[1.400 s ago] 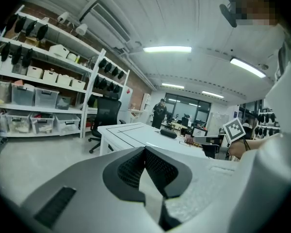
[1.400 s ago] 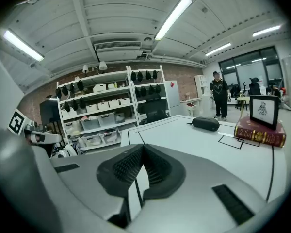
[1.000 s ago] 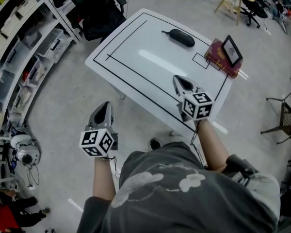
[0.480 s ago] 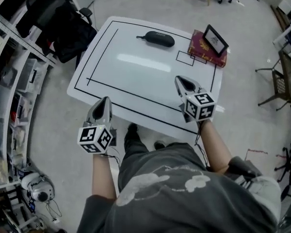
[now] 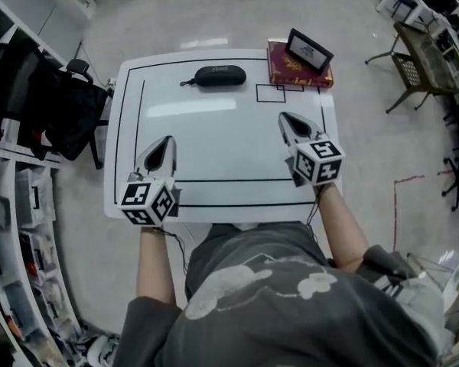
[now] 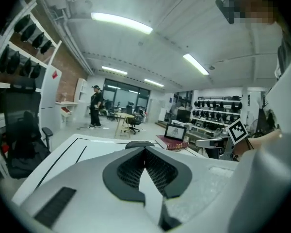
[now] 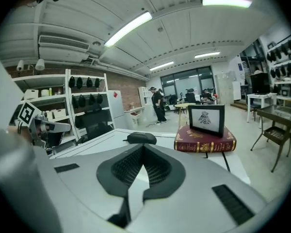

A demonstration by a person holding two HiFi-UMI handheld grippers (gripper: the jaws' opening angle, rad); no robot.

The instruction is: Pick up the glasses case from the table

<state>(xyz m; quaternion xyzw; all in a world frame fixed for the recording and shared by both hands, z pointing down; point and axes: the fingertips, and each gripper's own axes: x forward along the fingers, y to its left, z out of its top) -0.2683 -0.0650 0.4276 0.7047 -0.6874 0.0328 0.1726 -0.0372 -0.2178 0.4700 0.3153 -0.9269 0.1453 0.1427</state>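
Both forearms are stretched out ahead of me, with the tongs low over the near half of the table (image 5: 214,140), pointing away from me and tipped a little down; left tongs (image 5: 166,141) sit over the near-left area, marker cube just inside the near edge; right tongs (image 5: 285,118) reach further in on the right side, close to the black border line (image 5: 322,121); left jaws pressed together, nothing between them; right jaws also together, empty. The glasses case (image 5: 219,76) lies flat near the far edge, about mid-width, well apart from both tongs and untouched; bare white tabletop runs from both tips to it. A red book (image 5: 284,72) sits at the far-right corner with a picture frame (image 5: 309,50) standing on it, near the case but not touching. An office chair (image 5: 76,90) draped in dark cloth is just beside the left edge, with shelves (image 5: 15,228) further out; open floor (image 5: 176,14) lies past the far edge; a metal chair (image 5: 415,60) is well off to the right.
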